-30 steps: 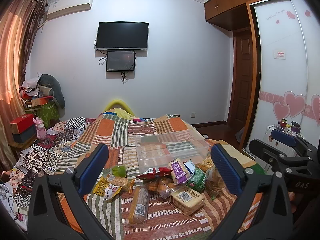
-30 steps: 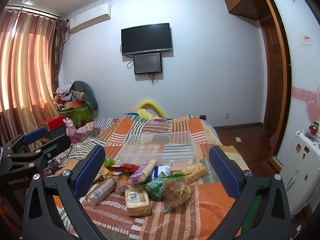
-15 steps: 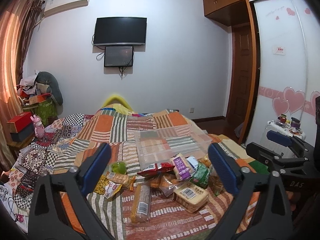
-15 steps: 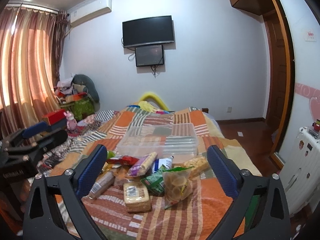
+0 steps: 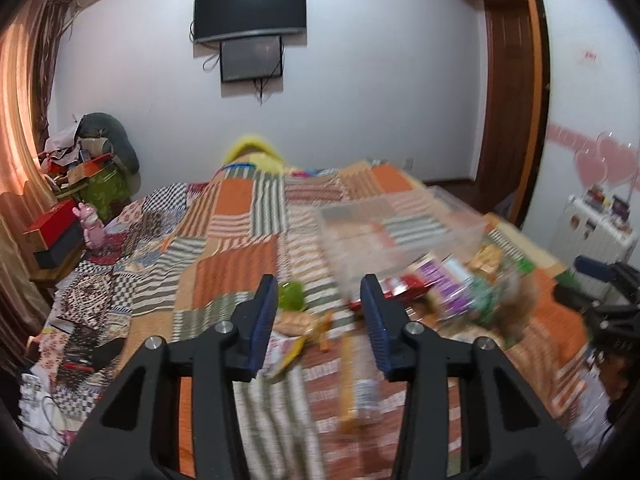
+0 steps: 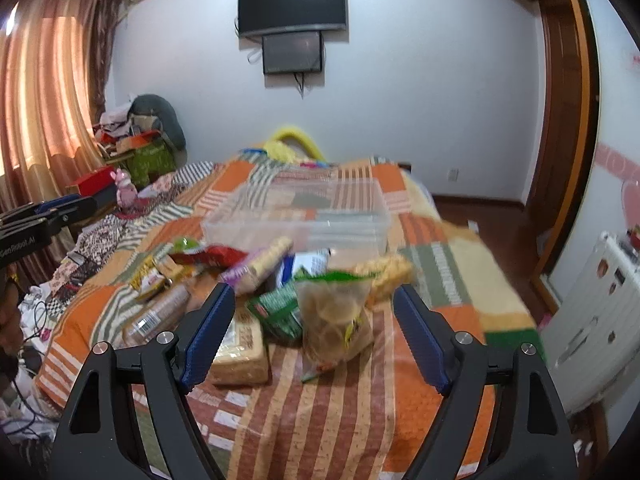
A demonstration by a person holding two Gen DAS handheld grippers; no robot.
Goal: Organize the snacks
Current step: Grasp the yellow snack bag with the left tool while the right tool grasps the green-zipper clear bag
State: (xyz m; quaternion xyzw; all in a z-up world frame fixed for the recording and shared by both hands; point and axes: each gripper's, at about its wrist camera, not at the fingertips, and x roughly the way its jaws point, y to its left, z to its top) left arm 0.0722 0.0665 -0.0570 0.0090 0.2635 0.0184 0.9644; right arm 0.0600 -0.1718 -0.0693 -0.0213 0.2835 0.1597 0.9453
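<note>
A pile of snack packets lies on the patchwork bed in front of a clear plastic bin [image 6: 304, 212], also in the left wrist view [image 5: 392, 232]. My right gripper [image 6: 314, 312] is open and empty, above a clear bag of round crackers [image 6: 336, 320] with a green packet [image 6: 276, 312] and a tan biscuit block [image 6: 240, 348] beside it. My left gripper [image 5: 320, 300] is open, narrower than before, and empty, above a small green item [image 5: 292, 292] and yellow packets [image 5: 300, 324]. A long biscuit sleeve [image 5: 356, 376] lies below it. The left wrist view is blurred.
The bed quilt [image 6: 440, 264] fills the middle. A cluttered side table [image 5: 56, 232] with a red box stands left. A white radiator [image 6: 592, 320] stands right of the bed. A wardrobe door [image 5: 508, 92] is at the right. A TV [image 6: 292, 4] hangs on the wall.
Both grippers have moved forward and down toward the snack pile. The left gripper's fingers have closed partway. The right gripper's fingers have also narrowed somewhat.
</note>
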